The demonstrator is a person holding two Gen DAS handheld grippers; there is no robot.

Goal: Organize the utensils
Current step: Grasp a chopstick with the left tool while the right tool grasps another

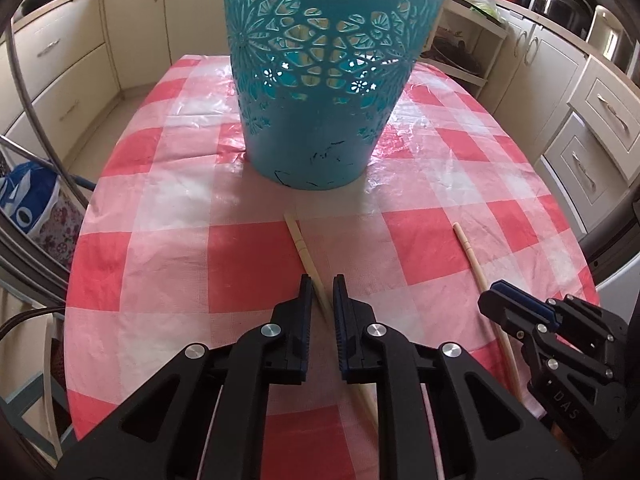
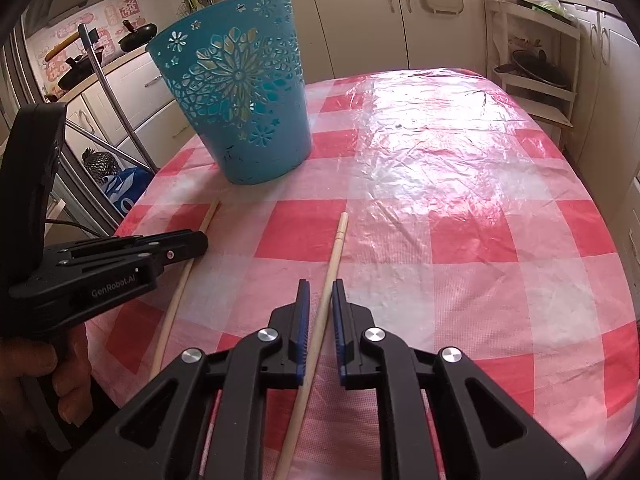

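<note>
Two pale wooden chopsticks lie on the red-and-white checked tablecloth (image 1: 160,240) in front of a tall teal cut-out basket (image 1: 316,120). My left gripper (image 1: 323,280) is shut on the left chopstick (image 1: 298,240), which crosses slantwise between its pads. My right gripper (image 2: 321,284) is shut on the right chopstick (image 2: 338,240) in the same way. Each view shows the other gripper from the side: the right gripper (image 1: 496,292) over its chopstick (image 1: 466,248), and the left gripper (image 2: 202,240) over its chopstick (image 2: 172,316). The basket (image 2: 240,100) stands upright at the table's far left.
A hand (image 2: 60,372) holds the left gripper's handle. Cream kitchen cabinets (image 1: 592,128) ring the table. A shelf rack (image 2: 536,76) stands past the far right corner. A blue bag (image 1: 28,200) sits below the table's left edge. The tablecloth (image 2: 440,240) has a shiny plastic cover.
</note>
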